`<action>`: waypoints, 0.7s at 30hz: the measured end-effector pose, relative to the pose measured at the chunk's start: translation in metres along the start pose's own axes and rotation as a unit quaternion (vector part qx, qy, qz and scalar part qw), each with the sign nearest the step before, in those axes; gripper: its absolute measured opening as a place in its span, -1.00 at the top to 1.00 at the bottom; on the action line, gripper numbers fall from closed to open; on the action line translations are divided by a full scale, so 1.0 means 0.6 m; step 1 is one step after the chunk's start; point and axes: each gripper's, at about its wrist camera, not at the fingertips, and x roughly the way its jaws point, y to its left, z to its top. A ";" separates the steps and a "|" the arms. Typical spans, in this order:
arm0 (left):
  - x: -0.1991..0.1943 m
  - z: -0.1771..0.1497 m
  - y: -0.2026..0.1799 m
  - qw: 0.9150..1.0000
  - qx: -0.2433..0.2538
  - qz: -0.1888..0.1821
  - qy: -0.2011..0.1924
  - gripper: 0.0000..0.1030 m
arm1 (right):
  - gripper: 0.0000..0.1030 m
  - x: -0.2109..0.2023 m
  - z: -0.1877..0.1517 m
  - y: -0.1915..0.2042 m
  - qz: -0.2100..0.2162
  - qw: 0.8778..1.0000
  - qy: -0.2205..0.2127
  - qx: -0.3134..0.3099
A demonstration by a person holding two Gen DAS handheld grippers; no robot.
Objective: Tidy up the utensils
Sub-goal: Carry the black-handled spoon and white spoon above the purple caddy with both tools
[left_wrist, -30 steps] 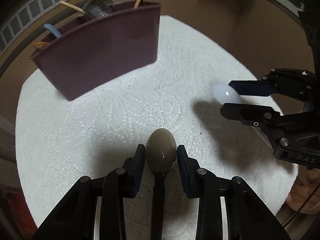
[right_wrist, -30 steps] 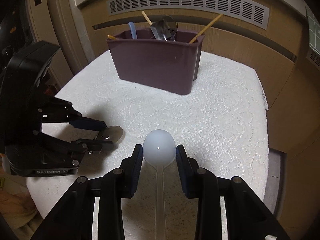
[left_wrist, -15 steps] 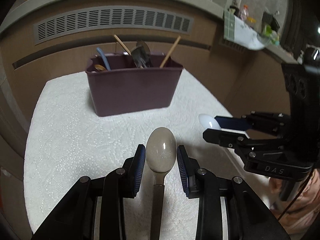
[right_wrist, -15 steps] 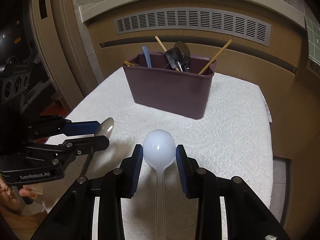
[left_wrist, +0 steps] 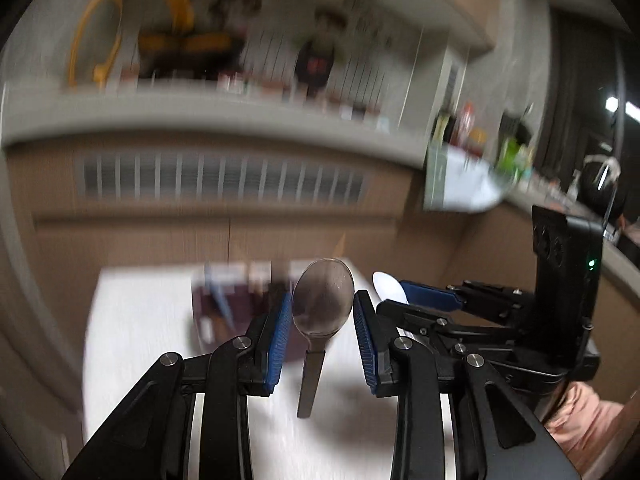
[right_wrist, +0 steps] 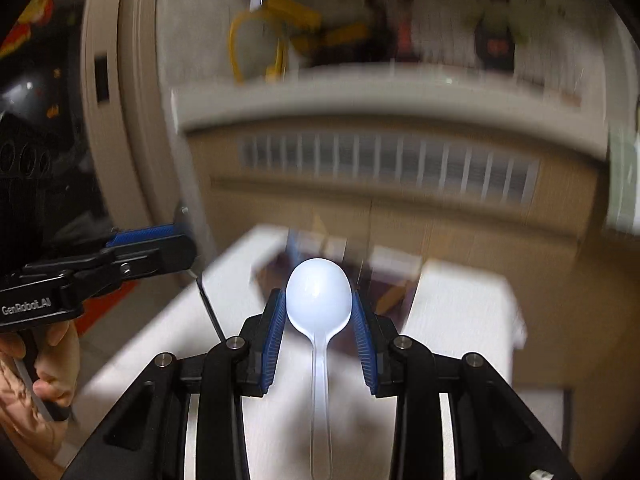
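The left tool [left_wrist: 323, 312] is clenched on a metal spoon [left_wrist: 322, 300], its blue pads pressing the sides of the grey bowl while the flat handle hangs down between the black fingers, clear of the white-covered counter [left_wrist: 132, 320] below. The right tool [right_wrist: 319, 312] grips a white plastic spoon [right_wrist: 319, 298] the same way — bowl pinched between the pads, the translucent handle trailing back toward the camera. Both spoons are in the air above the counter, not resting on it.

Beyond each spoon bowl, toward the far edge of the counter, stands the dark purple utensil bin [left_wrist: 236, 316], heavily blurred; a pale blue handle and some light sticks show at its rim, but what else it holds cannot be made out. In the right wrist view the bin [right_wrist: 400, 280] sits directly behind the plastic spoon.

The two tools hang side by side over the near part of the counter. From the left wrist view the right tool appears at the right with the white spoon tip poking past its blue pad; from the right wrist view the left tool enters from the left edge — a hand [right_wrist: 44, 364] wrapped around its grip below, and the metal spoon's dark handle slanting down from its pads.
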 end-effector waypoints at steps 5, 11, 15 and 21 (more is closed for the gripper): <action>0.013 0.091 0.025 0.998 0.004 0.010 -0.060 0.36 | 0.39 0.013 0.104 -0.029 0.002 0.997 -0.077 0.010; 0.091 0.111 0.091 0.998 -0.033 0.010 -0.045 0.36 | 0.39 0.106 0.115 -0.061 -0.008 0.996 -0.083 0.034; 0.144 0.085 0.132 0.998 -0.060 0.007 -0.020 0.36 | 0.39 0.157 0.088 -0.075 -0.026 0.996 -0.072 0.042; 0.206 0.039 0.156 0.997 -0.071 0.005 0.015 0.36 | 0.39 0.213 0.043 -0.094 -0.058 0.995 -0.061 0.047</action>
